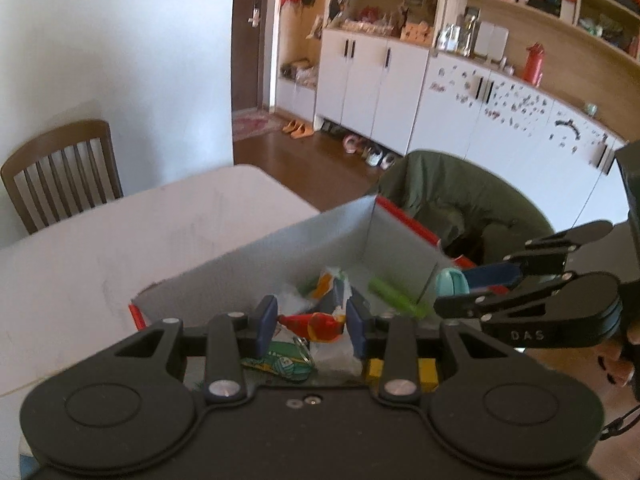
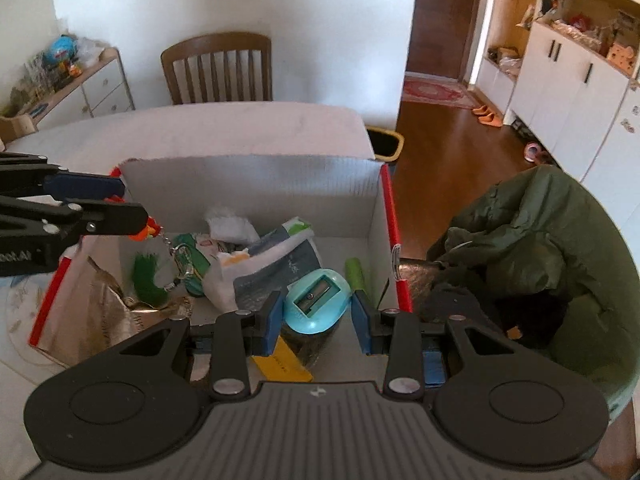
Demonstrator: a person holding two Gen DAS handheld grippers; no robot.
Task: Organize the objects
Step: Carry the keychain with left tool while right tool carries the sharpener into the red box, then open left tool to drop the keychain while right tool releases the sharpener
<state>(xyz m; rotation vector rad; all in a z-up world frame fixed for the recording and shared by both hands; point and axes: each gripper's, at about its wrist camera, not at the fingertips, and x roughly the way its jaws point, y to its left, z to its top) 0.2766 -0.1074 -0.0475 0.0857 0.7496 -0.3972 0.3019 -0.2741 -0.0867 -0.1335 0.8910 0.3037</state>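
A white cardboard box (image 1: 320,240) (image 2: 248,184) with red outer edges sits on the table and holds several small items. My left gripper (image 1: 312,322) (image 2: 134,204) hangs over the box's left side, shut on a red and orange keychain toy (image 1: 320,326) (image 2: 144,233). A chain and green tassel (image 2: 146,280) dangle from the toy. My right gripper (image 2: 316,316) (image 1: 454,290) is over the box's right side, shut on a teal pencil sharpener (image 2: 316,302) (image 1: 450,280). In the box lie a green stick (image 2: 355,276) (image 1: 394,294), plastic bags (image 2: 260,264) and a yellow pack (image 2: 282,364).
The white table (image 1: 120,248) (image 2: 224,128) stretches beyond the box. A wooden chair (image 2: 218,68) (image 1: 60,168) stands at its far side. A green jacket (image 2: 532,240) (image 1: 460,196) lies over a seat right of the box. A crumpled foil bag (image 2: 100,304) leans at the box's left end.
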